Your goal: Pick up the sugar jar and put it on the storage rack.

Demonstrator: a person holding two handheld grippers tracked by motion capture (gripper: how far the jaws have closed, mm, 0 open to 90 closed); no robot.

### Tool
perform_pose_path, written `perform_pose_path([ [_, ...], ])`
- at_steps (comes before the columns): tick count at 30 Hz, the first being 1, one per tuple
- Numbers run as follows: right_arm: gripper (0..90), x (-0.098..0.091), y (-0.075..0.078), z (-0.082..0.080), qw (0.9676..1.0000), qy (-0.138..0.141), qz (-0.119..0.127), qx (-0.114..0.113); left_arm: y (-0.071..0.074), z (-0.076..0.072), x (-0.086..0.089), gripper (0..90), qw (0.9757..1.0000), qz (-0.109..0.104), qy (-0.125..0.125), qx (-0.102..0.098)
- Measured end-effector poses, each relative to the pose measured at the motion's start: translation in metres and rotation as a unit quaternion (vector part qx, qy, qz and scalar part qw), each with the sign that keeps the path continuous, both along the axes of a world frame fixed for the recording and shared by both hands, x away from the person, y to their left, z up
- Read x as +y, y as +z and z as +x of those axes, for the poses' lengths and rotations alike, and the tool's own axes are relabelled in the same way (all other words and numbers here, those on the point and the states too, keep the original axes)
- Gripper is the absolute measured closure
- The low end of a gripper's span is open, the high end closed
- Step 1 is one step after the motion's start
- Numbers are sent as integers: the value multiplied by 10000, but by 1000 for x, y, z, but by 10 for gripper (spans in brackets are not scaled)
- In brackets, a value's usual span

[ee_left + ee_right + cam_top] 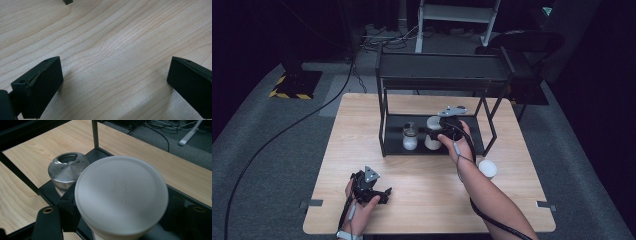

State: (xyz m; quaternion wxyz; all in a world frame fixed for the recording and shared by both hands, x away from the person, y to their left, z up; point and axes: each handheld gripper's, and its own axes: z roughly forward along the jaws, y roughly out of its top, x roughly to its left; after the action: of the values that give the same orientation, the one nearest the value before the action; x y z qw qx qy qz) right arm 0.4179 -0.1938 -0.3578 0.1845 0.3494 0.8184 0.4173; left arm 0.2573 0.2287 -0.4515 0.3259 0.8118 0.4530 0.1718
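A white-lidded jar (432,131) stands on the lower shelf of a black rack (442,70), and my right gripper (438,135) is shut on it from the right. In the right gripper view its white lid (121,195) sits between the two black jaws, with my right gripper (122,222) closed around the body below. Just to its left on the same shelf stands a glass jar with a metal lid (410,136), its lid (68,168) close beside the white one. My left gripper (383,193) rests near the table's front left, open over bare wood (115,85).
A small white round container (487,168) sits on the wooden table (362,125) right of the rack. The rack's upright posts (95,132) and upper shelf hem in the lower shelf. Cables trail over the grey floor behind.
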Motion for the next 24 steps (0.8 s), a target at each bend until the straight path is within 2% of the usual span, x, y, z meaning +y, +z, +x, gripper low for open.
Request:
perform_pose_path([
  [11,325,1,-11,5,9999,-100,45,42,0,0,0,3,10000,0,-1,0],
  [19,319,0,-10,7,9998,-148,41,119,0,0,0,3,10000,2,1,1],
  [21,277,-2,-9,8,9998,-140,38,164,0,0,0,3,10000,2,2,1],
  [24,202,0,-6,5,9999,-125,-29,83,0,0,0,3,10000,1,3,1],
])
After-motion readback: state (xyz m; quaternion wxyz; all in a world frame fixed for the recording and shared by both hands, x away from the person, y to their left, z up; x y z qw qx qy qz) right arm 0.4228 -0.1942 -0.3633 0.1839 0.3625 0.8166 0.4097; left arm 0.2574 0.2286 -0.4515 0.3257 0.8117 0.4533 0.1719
